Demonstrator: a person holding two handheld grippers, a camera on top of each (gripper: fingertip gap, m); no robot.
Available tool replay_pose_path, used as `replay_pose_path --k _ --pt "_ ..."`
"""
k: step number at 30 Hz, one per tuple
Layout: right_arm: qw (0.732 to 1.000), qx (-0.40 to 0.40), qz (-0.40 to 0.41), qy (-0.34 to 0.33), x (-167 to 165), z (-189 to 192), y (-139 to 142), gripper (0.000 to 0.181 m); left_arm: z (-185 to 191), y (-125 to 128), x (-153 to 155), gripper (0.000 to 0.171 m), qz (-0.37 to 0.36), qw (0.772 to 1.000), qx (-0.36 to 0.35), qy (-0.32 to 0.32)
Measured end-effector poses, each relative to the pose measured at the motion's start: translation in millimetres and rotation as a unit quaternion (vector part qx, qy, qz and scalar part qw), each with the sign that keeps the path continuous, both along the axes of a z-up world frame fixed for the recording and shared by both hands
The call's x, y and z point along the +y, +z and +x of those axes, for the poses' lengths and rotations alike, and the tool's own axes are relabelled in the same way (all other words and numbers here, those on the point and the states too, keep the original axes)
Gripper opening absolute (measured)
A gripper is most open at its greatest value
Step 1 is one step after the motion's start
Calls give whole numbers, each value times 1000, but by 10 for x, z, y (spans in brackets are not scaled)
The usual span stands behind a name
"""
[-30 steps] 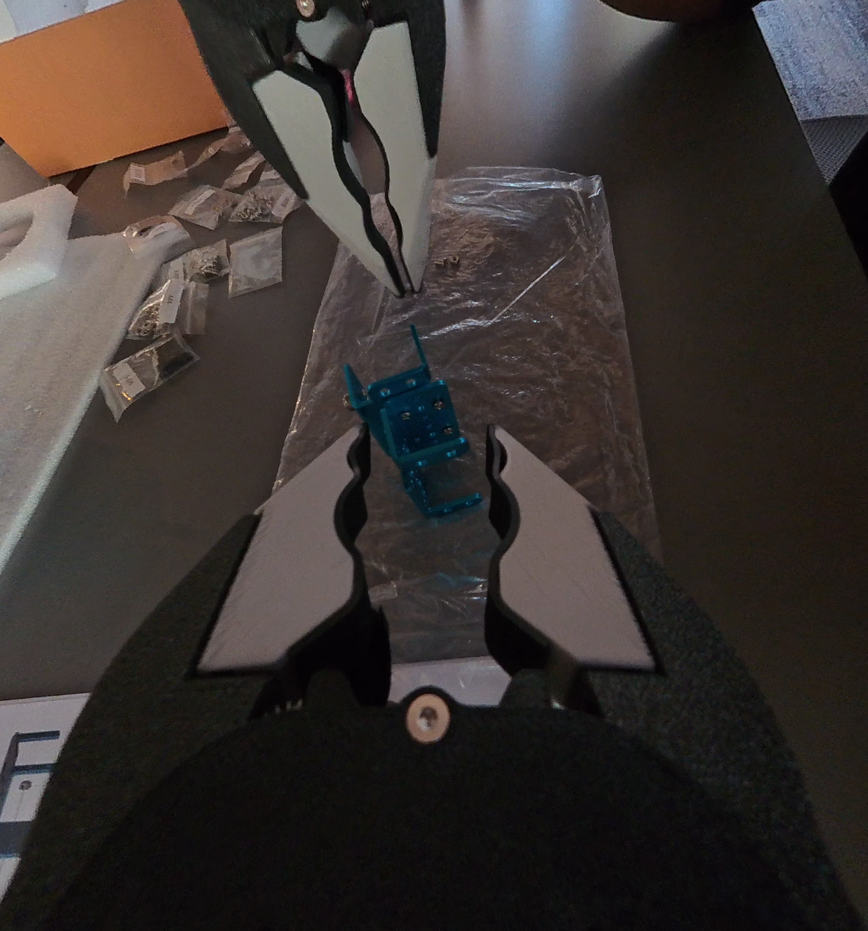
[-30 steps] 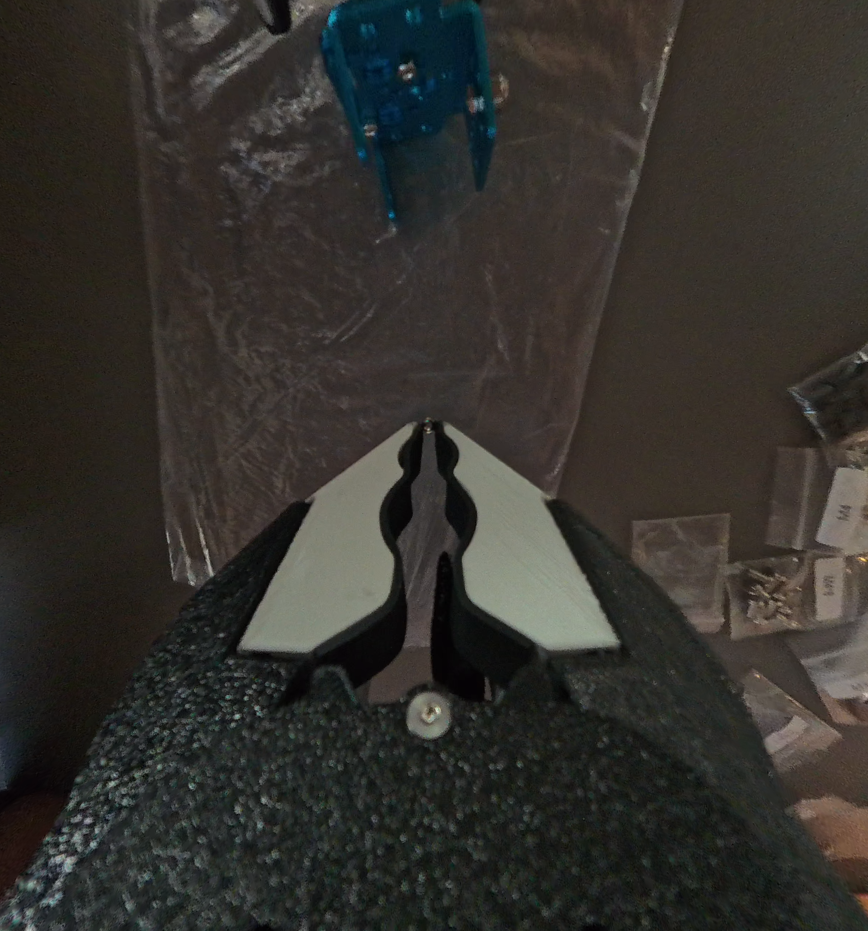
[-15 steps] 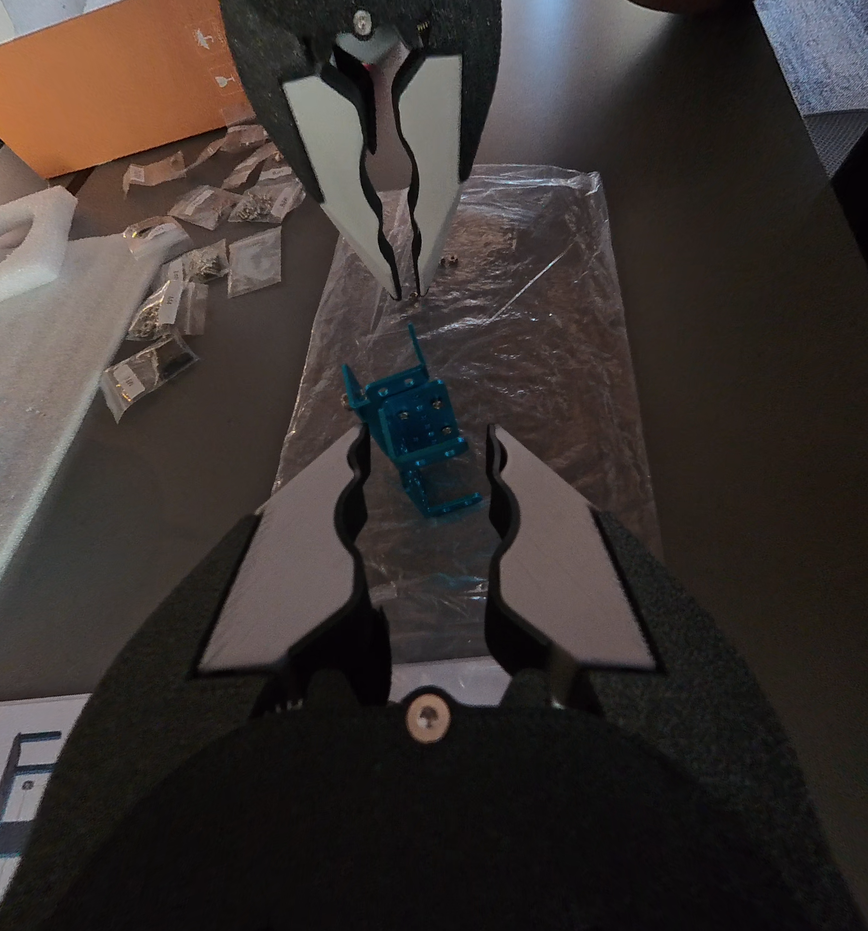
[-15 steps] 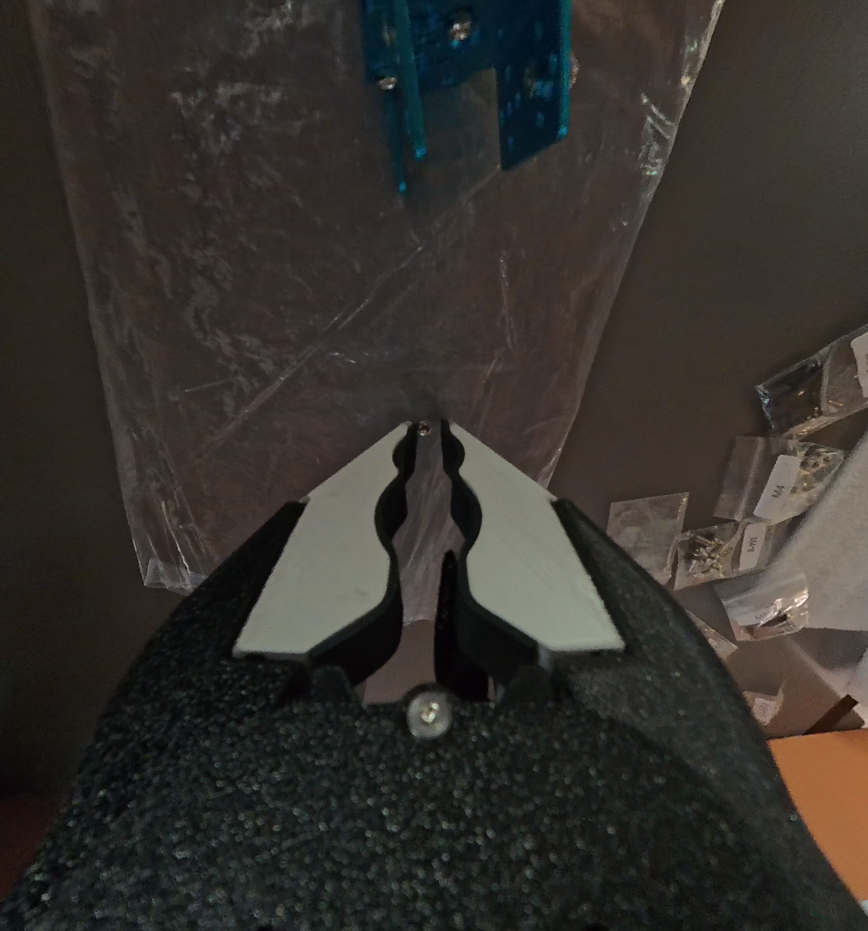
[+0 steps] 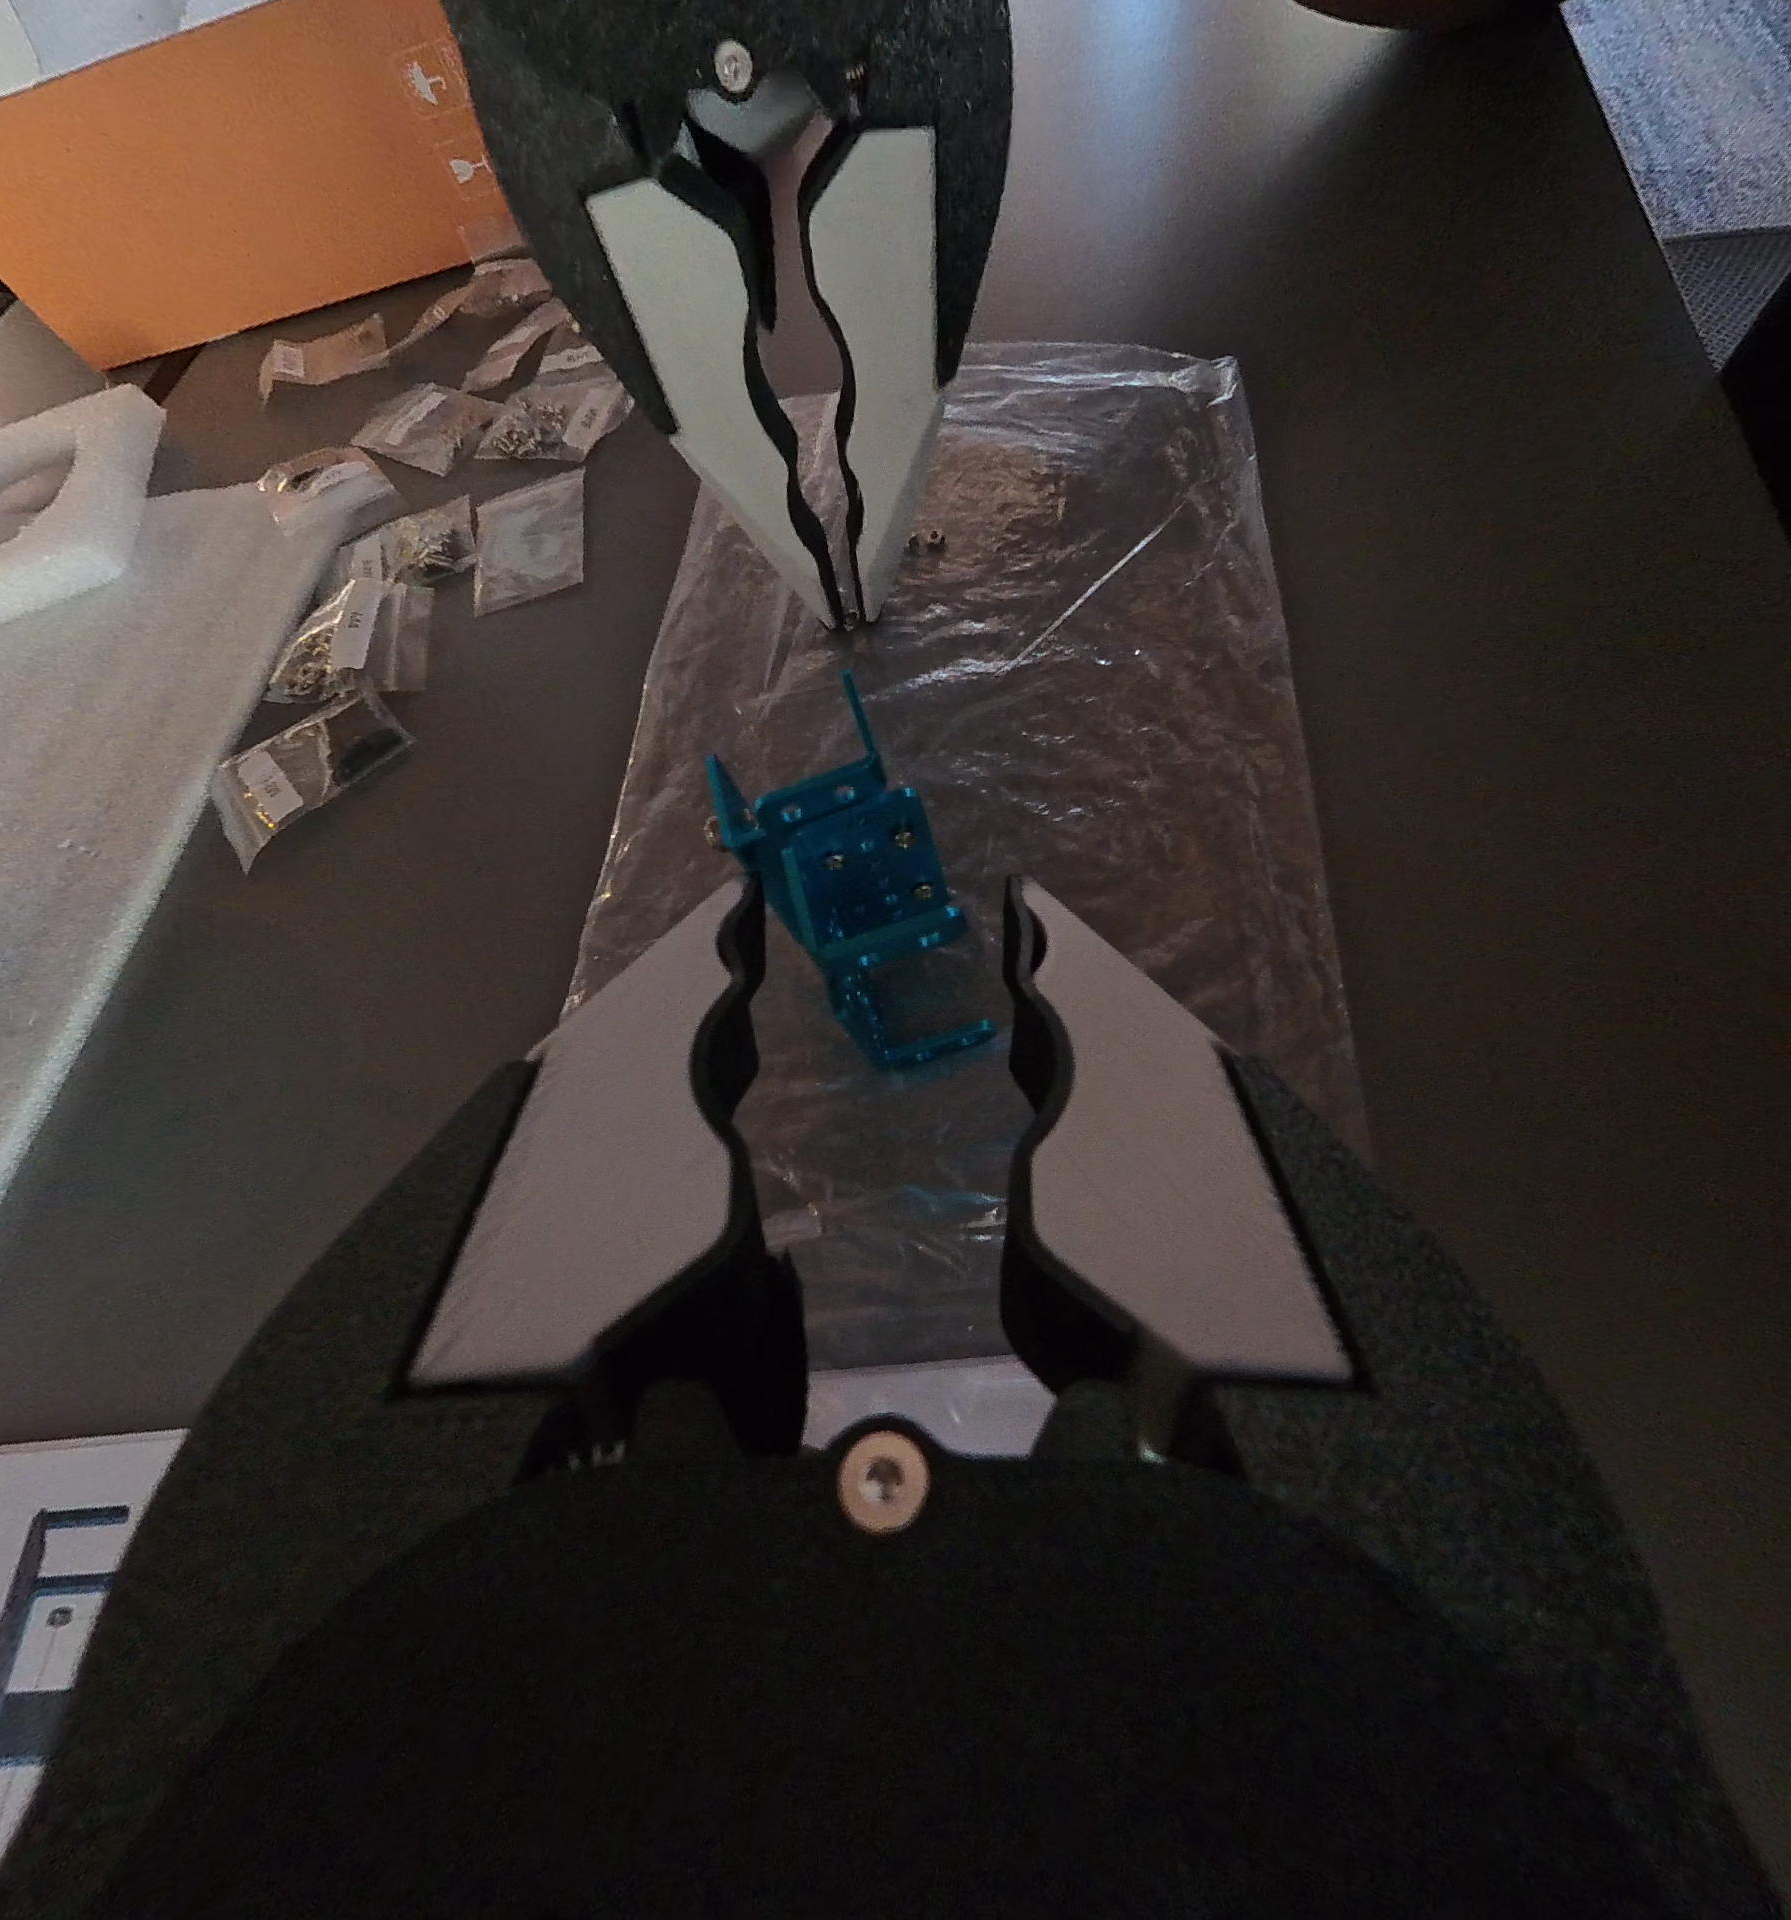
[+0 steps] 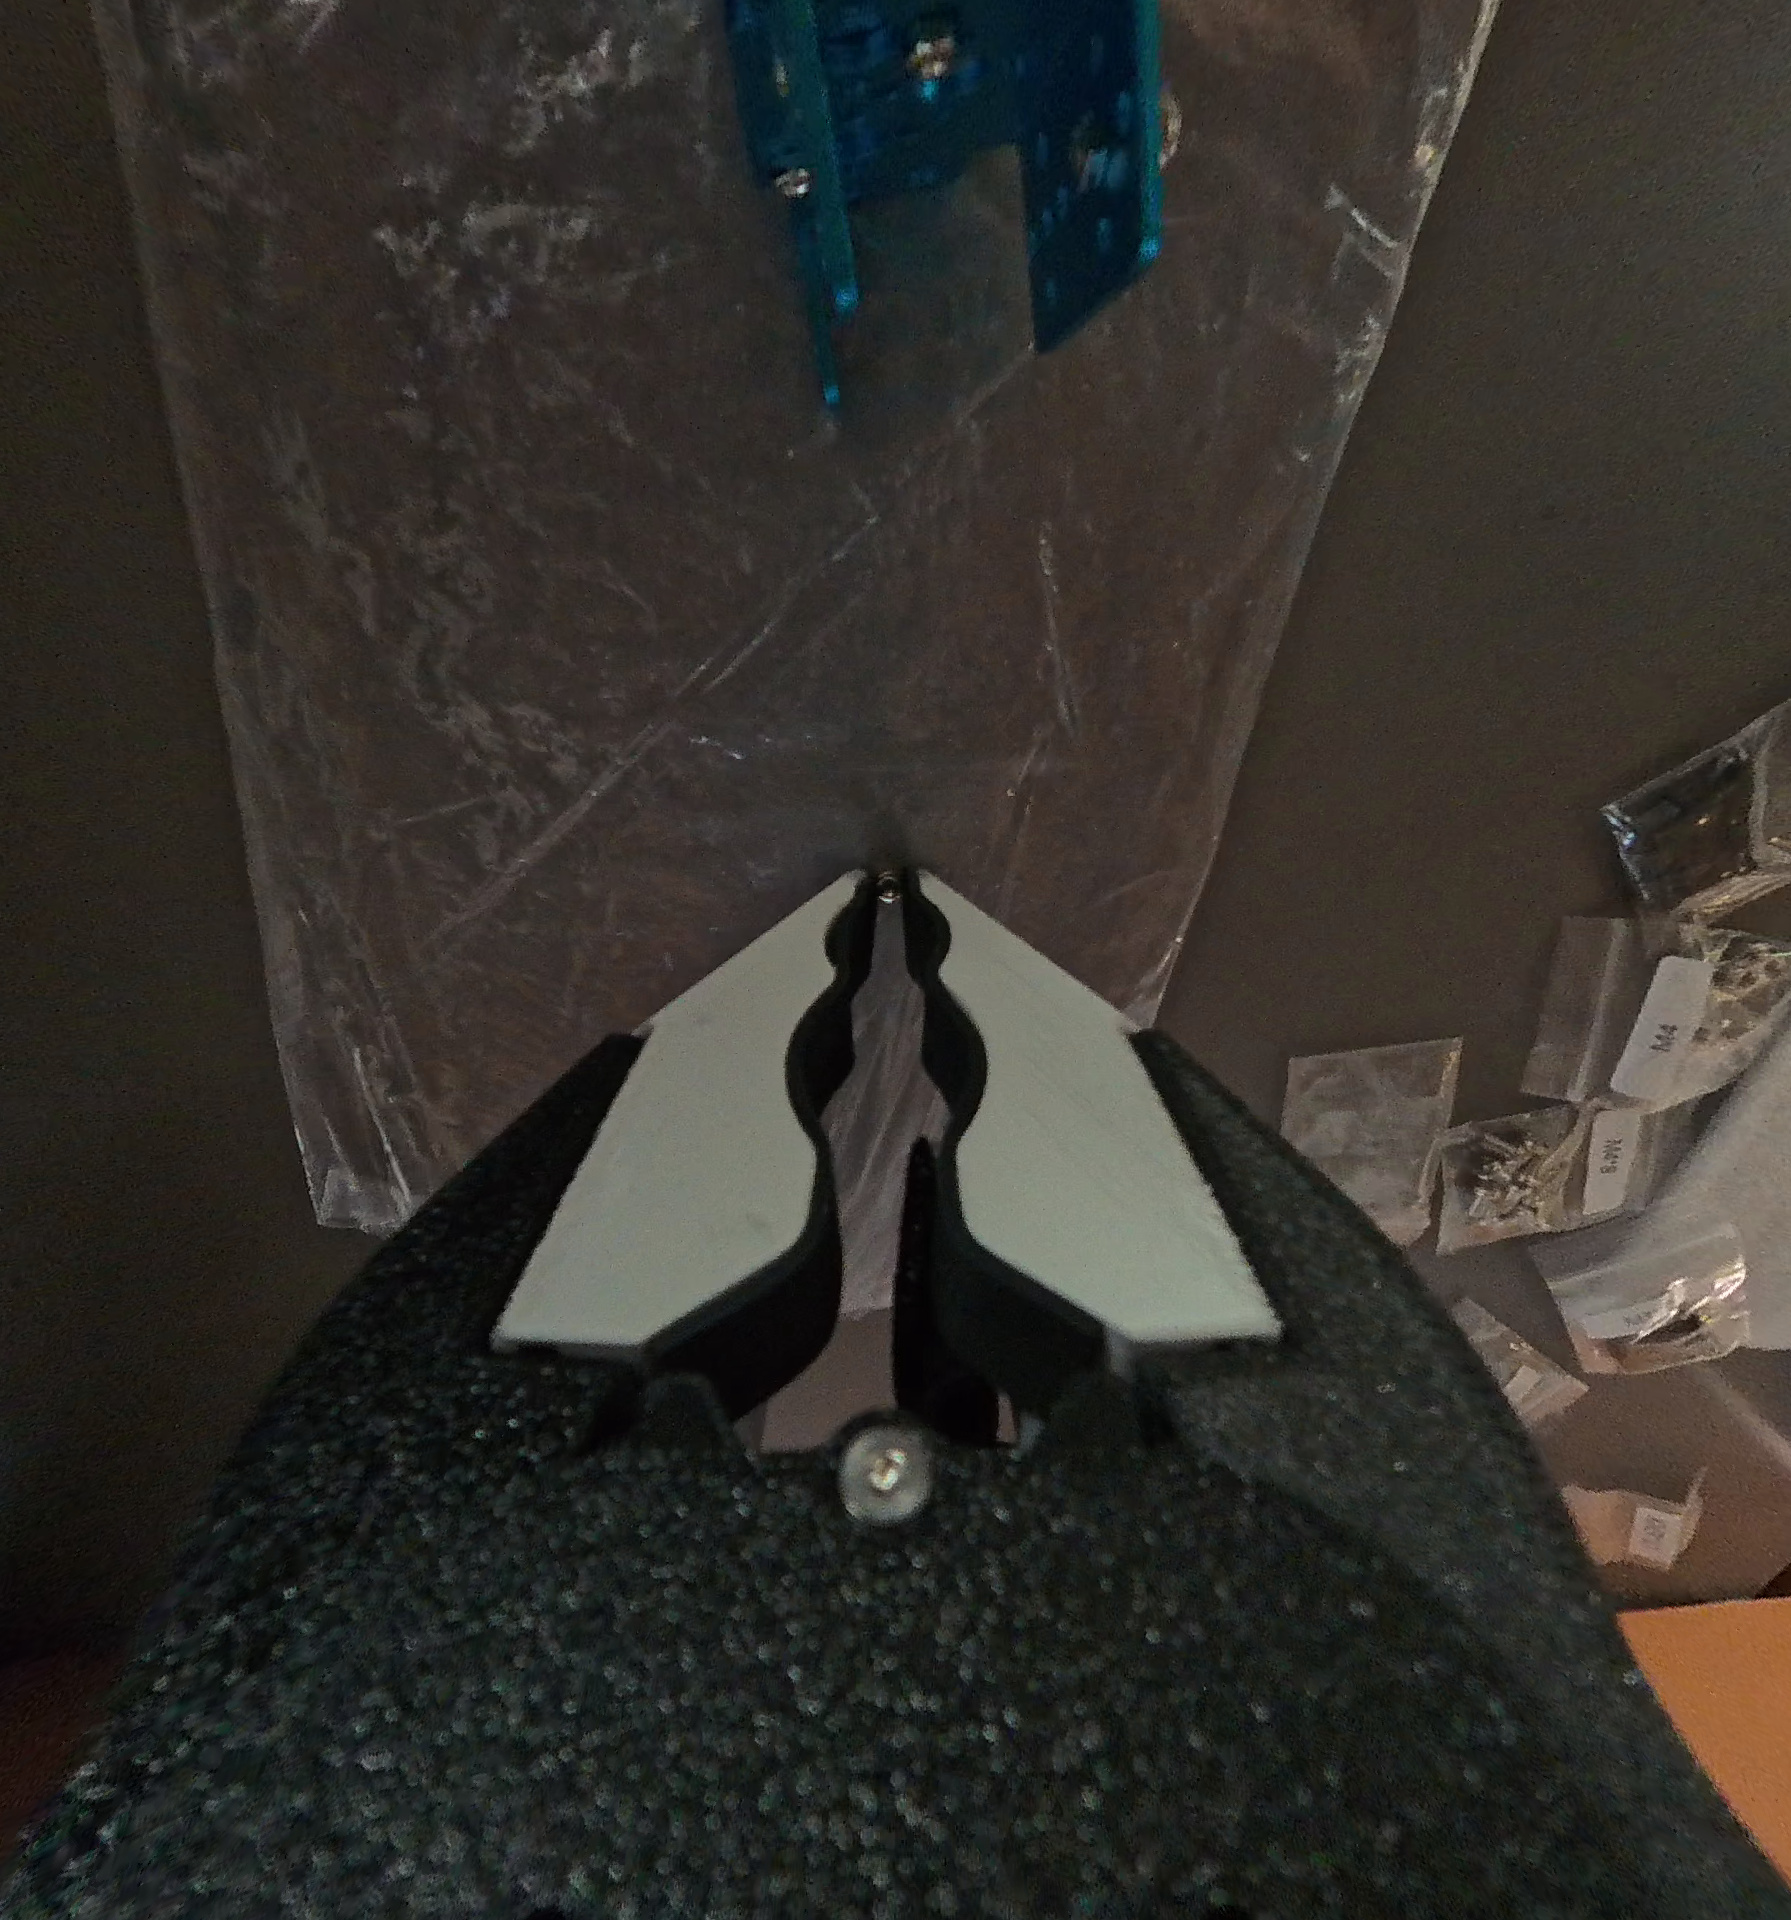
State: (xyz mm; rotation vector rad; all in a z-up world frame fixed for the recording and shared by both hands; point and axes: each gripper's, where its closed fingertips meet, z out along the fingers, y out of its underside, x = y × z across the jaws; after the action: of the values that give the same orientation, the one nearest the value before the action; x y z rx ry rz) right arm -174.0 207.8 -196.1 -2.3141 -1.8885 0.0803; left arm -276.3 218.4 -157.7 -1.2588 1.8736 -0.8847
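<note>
Two grippers: left gripper [image 5: 880, 894] fingers apart; right gripper [image 6: 886, 881] fingers pinch tiny screw [image 6: 885, 883].
Blue bracket [image 5: 849, 904]: between left fingers, twelve o'clock from right.

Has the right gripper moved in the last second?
Yes. In the left wrist view the right gripper, shut on a tiny screw, has swung rightward across the plastic sheet; the blue bracket stayed put.

Right hand-held gripper [image 6: 885, 883] pinching small screw [image 6: 885, 882] over clear plastic bag [image 6: 558, 520], blue bracket [image 6: 974, 156] beyond
</note>
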Motion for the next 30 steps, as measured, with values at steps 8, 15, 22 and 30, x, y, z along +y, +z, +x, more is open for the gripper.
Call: replay_pose_path --k 8,15,22,30 --pt "991 135 -21 7 51 -180 157 4 1 37 35 45 -5 1000 -6 7" --pt "938 335 -87 23 -57 -693 410 4 17 28 34 39 -1 1000 -10 9" --pt "924 371 -93 -2 31 -804 369 4 31 30 54 29 5 1000 -12 16" --pt "914 395 -88 -29 93 -855 391 4 55 26 117 28 4 999 -10 36"
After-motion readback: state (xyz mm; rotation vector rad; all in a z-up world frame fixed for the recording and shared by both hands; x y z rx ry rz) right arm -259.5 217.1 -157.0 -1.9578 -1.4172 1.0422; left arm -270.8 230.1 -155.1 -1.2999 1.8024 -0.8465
